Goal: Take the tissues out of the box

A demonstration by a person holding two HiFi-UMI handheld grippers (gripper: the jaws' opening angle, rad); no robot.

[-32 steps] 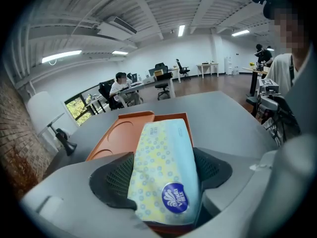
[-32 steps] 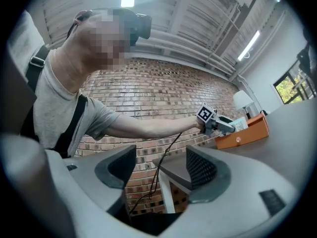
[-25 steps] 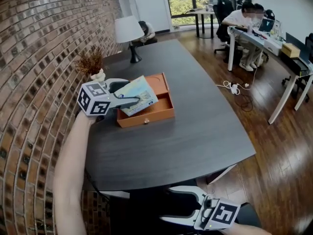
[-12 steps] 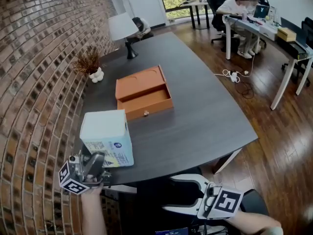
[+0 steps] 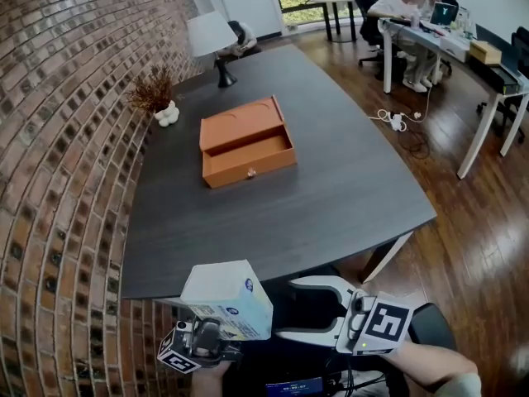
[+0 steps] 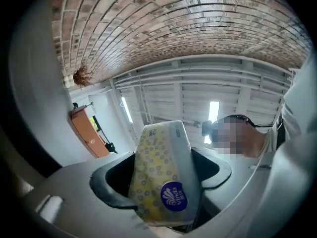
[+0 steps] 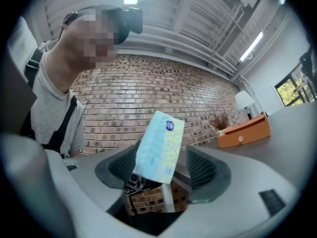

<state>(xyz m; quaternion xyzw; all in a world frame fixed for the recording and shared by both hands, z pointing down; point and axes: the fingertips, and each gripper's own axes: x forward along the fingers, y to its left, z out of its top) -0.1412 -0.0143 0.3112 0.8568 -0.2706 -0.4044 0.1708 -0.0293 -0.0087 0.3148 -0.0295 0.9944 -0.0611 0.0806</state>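
Observation:
My left gripper (image 5: 213,327) is shut on a pale blue and yellow tissue pack (image 5: 227,298), held upright below the table's near edge, close to my body. In the left gripper view the pack (image 6: 161,182) fills the gap between the jaws of that gripper (image 6: 161,175). My right gripper (image 5: 285,310) stands open just right of the pack, with nothing in it. Its own view shows the pack (image 7: 159,145) beyond the open right gripper (image 7: 161,170), apart from it. The orange box (image 5: 248,143) lies on the dark table (image 5: 331,205) with its drawer pulled out.
A white lamp (image 5: 209,35) and a dried plant (image 5: 157,98) stand at the table's far left by the brick wall (image 5: 58,155). White desks (image 5: 463,56) with seated people are at the back right. Cables (image 5: 395,122) lie on the wooden floor.
The left gripper has carried the tissue pack from above the orange box back along the table's left side and down past its near edge. The right gripper has barely moved.

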